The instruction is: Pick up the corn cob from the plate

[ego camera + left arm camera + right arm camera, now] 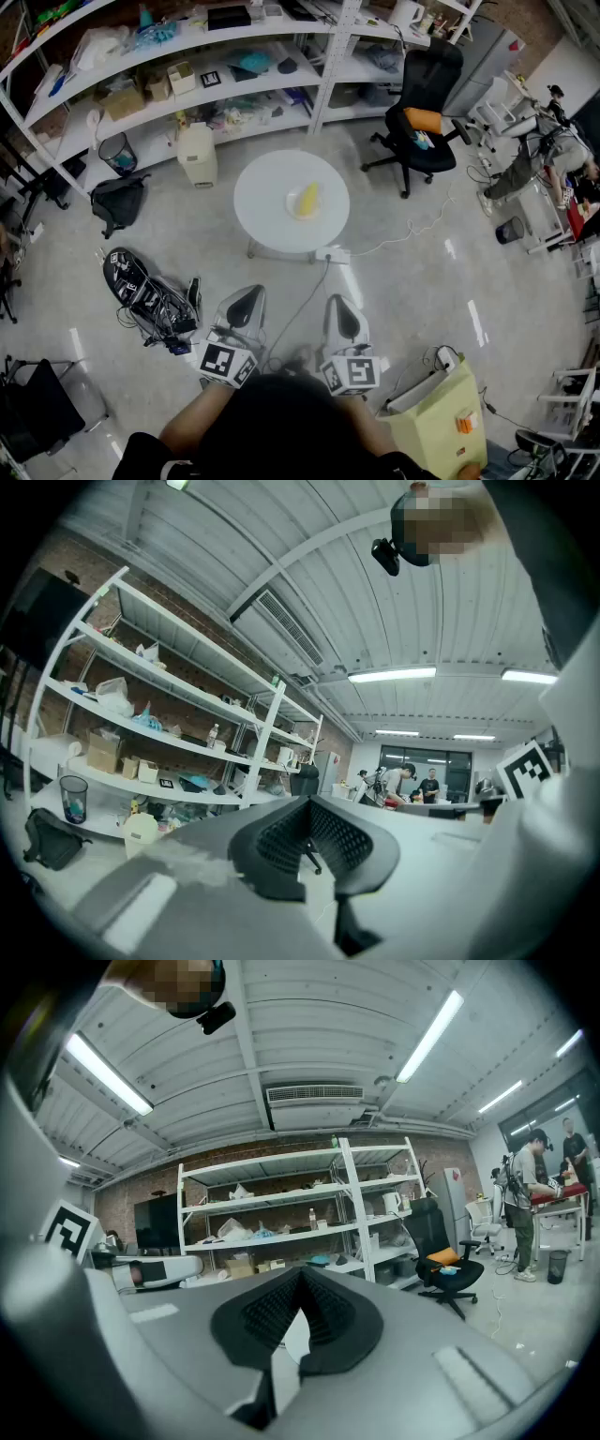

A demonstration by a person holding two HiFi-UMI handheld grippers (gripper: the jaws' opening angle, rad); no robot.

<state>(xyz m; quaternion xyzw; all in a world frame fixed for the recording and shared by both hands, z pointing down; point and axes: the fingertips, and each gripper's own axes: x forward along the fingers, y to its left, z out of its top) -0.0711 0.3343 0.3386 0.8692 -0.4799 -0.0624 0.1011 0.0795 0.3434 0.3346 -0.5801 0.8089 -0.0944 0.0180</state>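
**Pre-reach: both tools shut, corn straight ahead**

The corn cob [307, 199] lies on the plate [292, 210] near the centre of the round white counter [258, 202], at 12 o'clock from both tools and well apart from them. The left tool [251, 294] & right tool [338, 304] are level, jaws together, nothing btwn them. Next, prob.: step fwd, open one tool, tip it down over the cob.
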